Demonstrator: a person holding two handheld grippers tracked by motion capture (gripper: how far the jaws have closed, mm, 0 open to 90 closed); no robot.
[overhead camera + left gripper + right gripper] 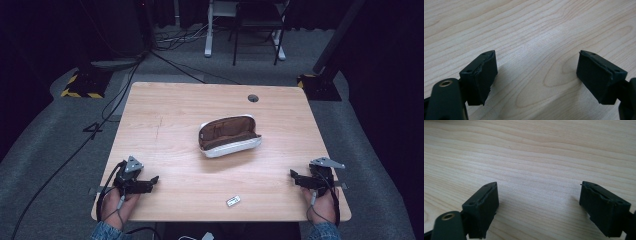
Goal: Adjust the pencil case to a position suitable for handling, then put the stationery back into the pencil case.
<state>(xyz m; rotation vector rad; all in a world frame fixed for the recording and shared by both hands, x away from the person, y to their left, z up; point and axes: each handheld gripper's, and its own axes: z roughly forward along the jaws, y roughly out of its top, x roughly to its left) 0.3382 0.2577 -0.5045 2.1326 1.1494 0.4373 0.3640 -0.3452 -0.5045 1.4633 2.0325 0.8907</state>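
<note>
A white pouch [229, 135] with a brown lining lies unzipped and gaping in the middle of the wooden table [170, 105]. Near the front edge a small white tag-like piece [233, 201] rests flat. My left gripper [154, 180] sits low at the front left, pointing right, and in the left gripper view it [536, 72] stands open over bare wood. At the front right my right gripper [293, 175] points left, and in the right gripper view it [539, 205] is open with nothing between its fingers.
A round cable hole [253, 98] marks the table's far side. Beyond the table stand a chair [257, 22] and a white desk leg [208, 30], with cables on the grey floor. Yellow-black striped bases [80, 87] sit at the far left.
</note>
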